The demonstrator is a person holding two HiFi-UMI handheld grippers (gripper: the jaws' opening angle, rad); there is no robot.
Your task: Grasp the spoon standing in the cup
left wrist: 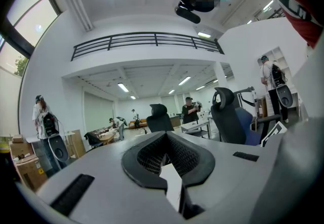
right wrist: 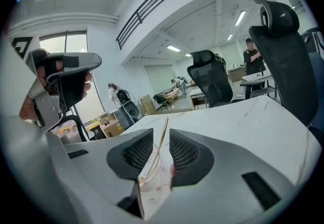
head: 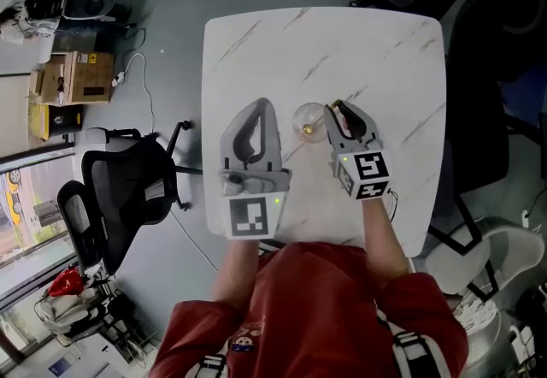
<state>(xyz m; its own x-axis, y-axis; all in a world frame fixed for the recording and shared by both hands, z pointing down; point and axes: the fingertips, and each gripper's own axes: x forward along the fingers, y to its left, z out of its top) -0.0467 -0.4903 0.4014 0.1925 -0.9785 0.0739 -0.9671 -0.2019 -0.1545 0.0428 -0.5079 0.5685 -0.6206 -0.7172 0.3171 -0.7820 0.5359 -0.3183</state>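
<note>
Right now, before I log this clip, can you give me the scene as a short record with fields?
surface: white table
cup: clear, upright on the table
spoon: stands in the cup, handle up
right gripper: jaws apart on either side of the handle, not closed on it
left gripper: jaws together, empty, left of the cup in the head view
task state: spoon not yet grasped

The spoon [right wrist: 165,126] stands between the parted jaws of the right hand-held gripper [right wrist: 160,142], with gaps either side. The left hand-held gripper [head: 261,109] blocks the cup [head: 308,121] leftward; the bench [head: 376,51] beyond lies open.
</note>
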